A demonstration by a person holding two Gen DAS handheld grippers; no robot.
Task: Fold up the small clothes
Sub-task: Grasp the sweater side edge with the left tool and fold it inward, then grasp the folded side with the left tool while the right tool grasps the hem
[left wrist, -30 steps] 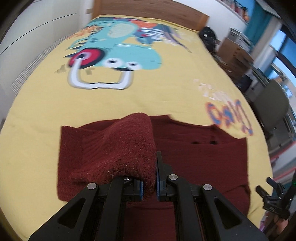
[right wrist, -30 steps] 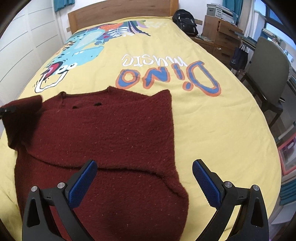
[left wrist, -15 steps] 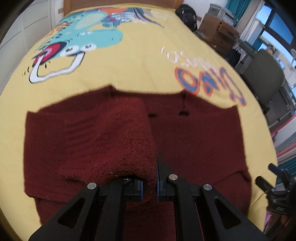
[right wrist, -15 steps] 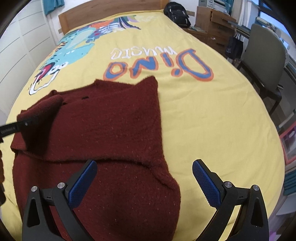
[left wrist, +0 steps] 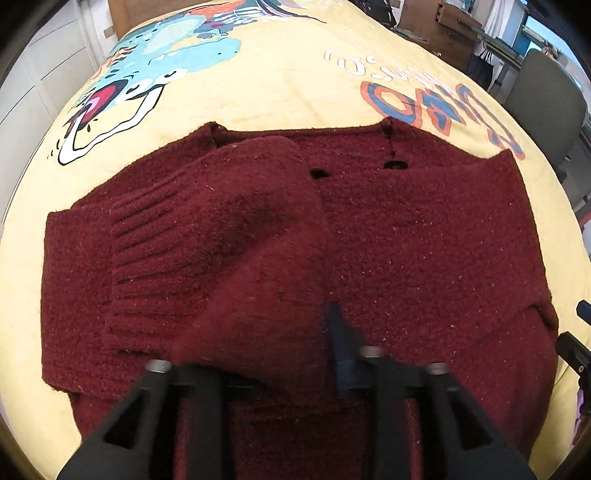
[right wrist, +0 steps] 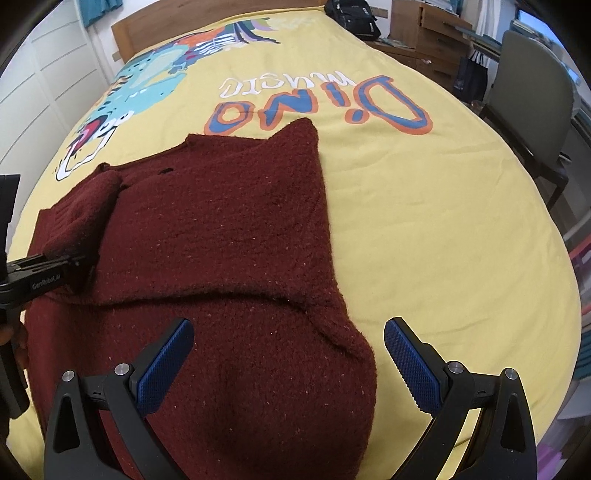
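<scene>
A dark red knitted sweater [left wrist: 424, 240] lies flat on a yellow dinosaur bedspread [left wrist: 295, 85]. Its left sleeve [left wrist: 221, 229], with a ribbed cuff, is folded in over the body. My left gripper [left wrist: 266, 332] hovers low over it and its jaws are opening. The sleeve end lies between them and covers the left finger; the pads no longer pinch it. My right gripper [right wrist: 288, 328] is open above the sweater's [right wrist: 221, 229] lower right part, with nothing gripped. The other sleeve is folded across the body there. The left gripper [right wrist: 37, 273] shows at the left edge.
The bedspread [right wrist: 424, 221] stretches bare to the right of the sweater. A grey chair [right wrist: 532, 96], wooden drawers [right wrist: 424, 22] and a black backpack [right wrist: 351, 14] stand beyond the bed's right side. A wooden headboard [right wrist: 147, 22] and white panelled wall bound the far and left sides.
My left gripper carried the sleeve in over the sweater's body and sank toward it. Its jaws, shut on the sleeve before, have parted. The right gripper dropped slightly.
</scene>
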